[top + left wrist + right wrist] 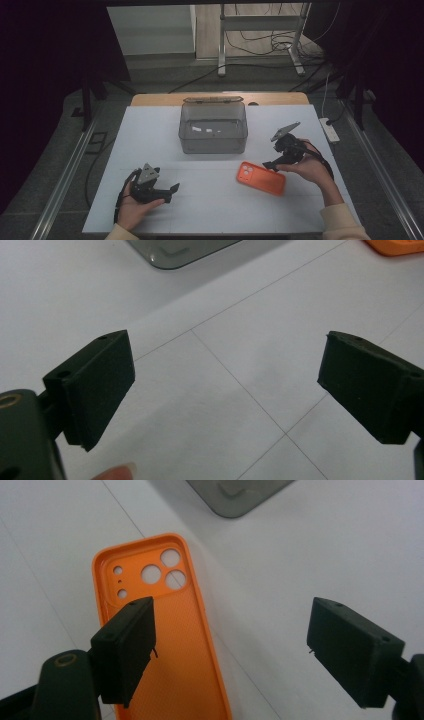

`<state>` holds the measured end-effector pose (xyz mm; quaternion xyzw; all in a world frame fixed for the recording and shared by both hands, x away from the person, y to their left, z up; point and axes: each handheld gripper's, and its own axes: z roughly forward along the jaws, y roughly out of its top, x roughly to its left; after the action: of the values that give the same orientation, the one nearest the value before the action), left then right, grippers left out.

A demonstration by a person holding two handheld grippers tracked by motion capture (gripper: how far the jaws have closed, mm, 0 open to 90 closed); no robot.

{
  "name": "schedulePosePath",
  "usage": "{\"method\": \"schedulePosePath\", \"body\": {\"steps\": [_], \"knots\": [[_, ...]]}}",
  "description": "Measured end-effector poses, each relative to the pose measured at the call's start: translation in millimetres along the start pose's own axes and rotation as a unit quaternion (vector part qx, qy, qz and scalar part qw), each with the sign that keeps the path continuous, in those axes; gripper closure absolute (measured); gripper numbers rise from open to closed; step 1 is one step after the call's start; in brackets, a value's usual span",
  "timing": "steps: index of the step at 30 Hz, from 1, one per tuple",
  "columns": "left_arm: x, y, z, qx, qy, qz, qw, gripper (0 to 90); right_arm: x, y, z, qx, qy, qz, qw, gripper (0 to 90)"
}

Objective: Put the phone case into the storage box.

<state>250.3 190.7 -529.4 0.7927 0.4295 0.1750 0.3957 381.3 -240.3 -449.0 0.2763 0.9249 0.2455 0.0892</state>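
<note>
Orange phone case point(261, 178): lying flat on the white table point(150, 135), right of centre in the high view, hollow side up, camera cut-outs at its upper-left end; long axis slanting from upper left to lower right of that frame. In the right gripper view the case point(165, 630) runs from the upper middle to the bottom edge, cut-out end farthest from the camera, sitting left of centre. Right gripper point(272, 165): held in the person's right hand point(310, 167) at the right of the high view, just above the upper right edge of the case; jaws spread wide with nothing between them, the left jaw overlapping the case in its own view, whether touching cannot be told. Left gripper point(172, 190): held in the left hand point(135, 207) at lower left of the high view, well apart from the case; jaws spread wide, nothing held, bare table between them in the left gripper view. Grey translucent box point(213, 128): upper centre of the table, open topped, beyond the case; a corner of it point(175, 252) shows at the top of the left gripper view, and one point(240, 495) at the top of the right gripper view
</note>
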Motion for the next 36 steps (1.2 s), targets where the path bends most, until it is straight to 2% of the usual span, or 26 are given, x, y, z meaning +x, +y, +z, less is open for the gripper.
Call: {"method": "schedulePosePath", "body": {"steps": [10, 29, 36], "knots": [[0.2, 0.0, 0.0, 0.002, 0.000, -0.002, 1.0000, 8.0, 2.0, 1.0, 12.2, 0.026, 0.009, -0.015, 0.9995, 22.8], [0.8, 0.2, 0.1, 0.005, 0.001, -0.006, 1.0000, 8.1, -2.8, -4.6, 38.1, 0.075, 0.027, -0.017, 0.9966, 27.8], [0.4, 0.2, 1.0, 0.008, 0.000, -0.005, 1.0000, 8.1, -4.5, -5.4, 41.5, 0.083, 0.037, -0.021, 0.9956, 34.6]]}}
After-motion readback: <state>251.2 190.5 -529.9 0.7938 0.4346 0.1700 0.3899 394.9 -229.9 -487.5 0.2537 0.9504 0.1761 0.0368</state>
